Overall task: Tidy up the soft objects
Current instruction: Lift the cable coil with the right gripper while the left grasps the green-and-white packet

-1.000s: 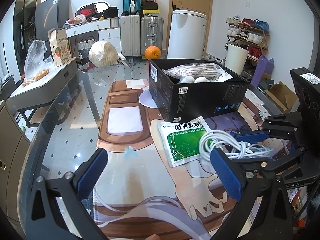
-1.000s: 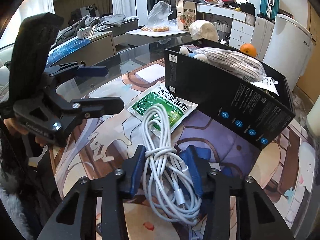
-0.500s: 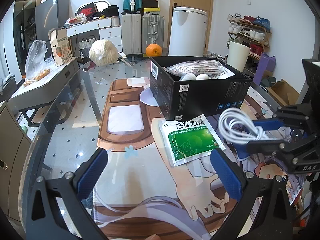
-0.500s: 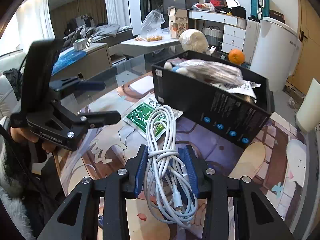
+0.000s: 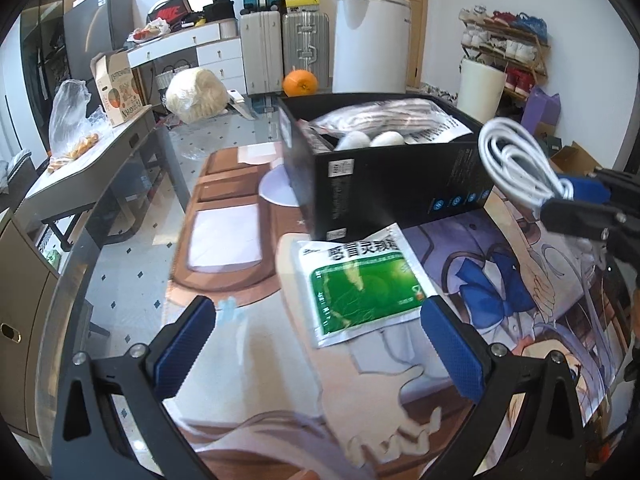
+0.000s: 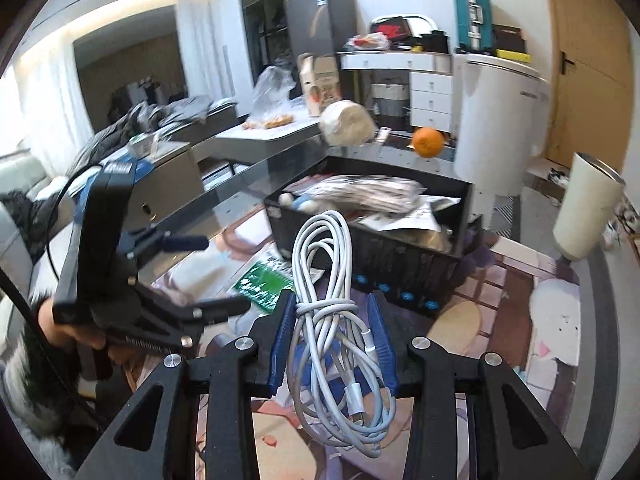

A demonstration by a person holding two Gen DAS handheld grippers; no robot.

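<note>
My right gripper (image 6: 330, 312) is shut on a coiled white cable (image 6: 324, 264) and holds it in the air, just in front of a black box (image 6: 384, 276). The cable (image 5: 516, 160) and right gripper (image 5: 576, 200) also show at the right of the left wrist view, level with the box's (image 5: 400, 196) rim. The box holds a plastic-wrapped bundle (image 5: 380, 118) and white round items (image 5: 370, 140). A green-and-white sachet (image 5: 360, 284) lies flat on the table mat in front of the box. My left gripper (image 5: 316, 344) is open and empty, low over the mat near the sachet.
An orange (image 5: 300, 82) and a white bagged bundle (image 5: 196, 94) sit at the glass table's far end. A cream tumbler (image 6: 588, 208) stands right of the box. A grey side table (image 5: 88, 160) stands to the left. Suitcases and a white appliance (image 5: 372, 40) line the far wall.
My right gripper has lifted the cable off the mat and carried it up toward the box. My left gripper has edged forward toward the sachet and stayed open.
</note>
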